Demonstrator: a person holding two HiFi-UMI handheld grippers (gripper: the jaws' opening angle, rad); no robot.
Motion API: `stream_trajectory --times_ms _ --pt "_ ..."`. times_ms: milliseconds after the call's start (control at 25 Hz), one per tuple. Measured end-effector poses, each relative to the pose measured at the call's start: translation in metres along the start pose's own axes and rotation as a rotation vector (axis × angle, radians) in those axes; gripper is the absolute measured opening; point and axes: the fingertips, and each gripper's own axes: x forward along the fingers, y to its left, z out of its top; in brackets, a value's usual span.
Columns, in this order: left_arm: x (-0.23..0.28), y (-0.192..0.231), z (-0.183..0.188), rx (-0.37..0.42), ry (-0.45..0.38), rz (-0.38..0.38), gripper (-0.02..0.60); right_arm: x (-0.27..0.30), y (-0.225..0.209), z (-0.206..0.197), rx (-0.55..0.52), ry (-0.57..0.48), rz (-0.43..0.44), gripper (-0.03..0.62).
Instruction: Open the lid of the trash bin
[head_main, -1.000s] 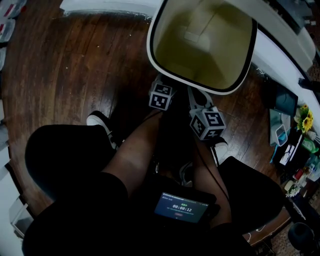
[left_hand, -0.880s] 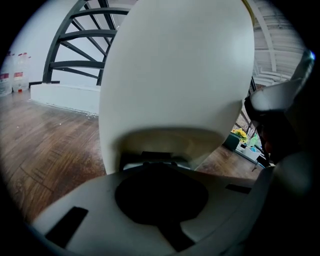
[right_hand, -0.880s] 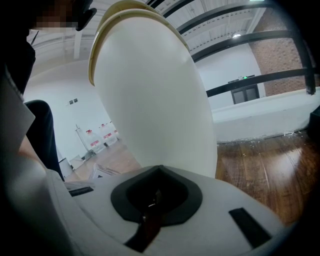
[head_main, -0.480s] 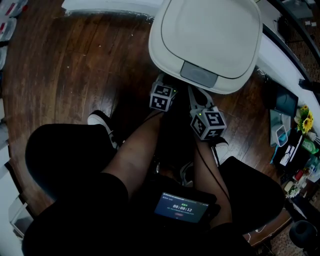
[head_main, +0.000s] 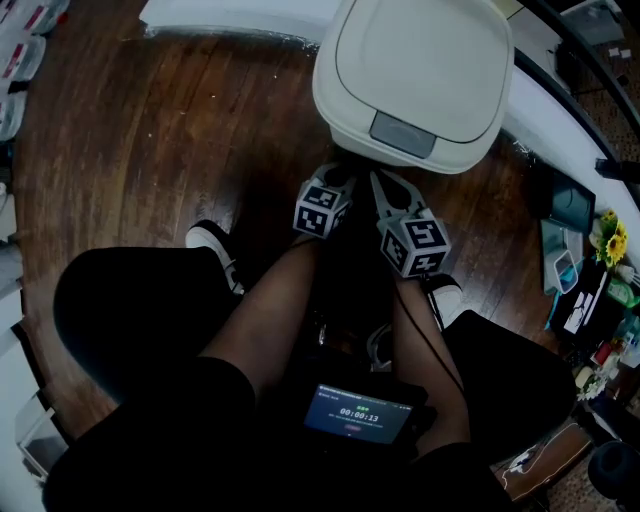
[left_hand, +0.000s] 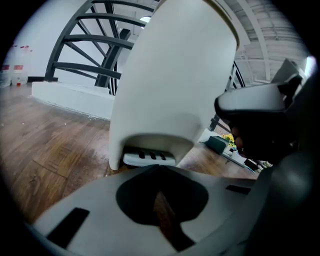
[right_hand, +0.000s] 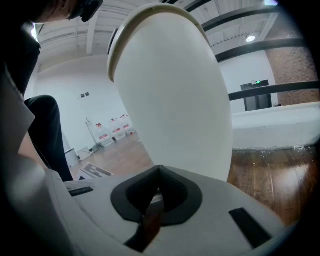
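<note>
Cream-white plastic pedal trash bin (head_main: 415, 85) on dark wooden plank floor (head_main: 150, 130); rounded lid (head_main: 420, 55) down, flush on rim, grey front tab (head_main: 403, 133) at lid edge. White slotted foot pedal (left_hand: 149, 158) in recess at bin base. Left gripper (left_hand: 159, 166) just before pedal, not touching; fingers closed tip to tip, nothing held. Right gripper (right_hand: 159, 170) beside it, against bin front wall, fingers likewise clenched, nothing held. Lit dark screen (head_main: 358, 414) nearer person than bin.
</note>
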Motion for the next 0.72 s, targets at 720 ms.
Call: stream_trajectory --times_ms 720 --pt "-0.178 -0.079 0.172 0.224 -0.339 -0.058 0.017 -0.071 0.092 0.112 -0.179 -0.213 0.107 0.026"
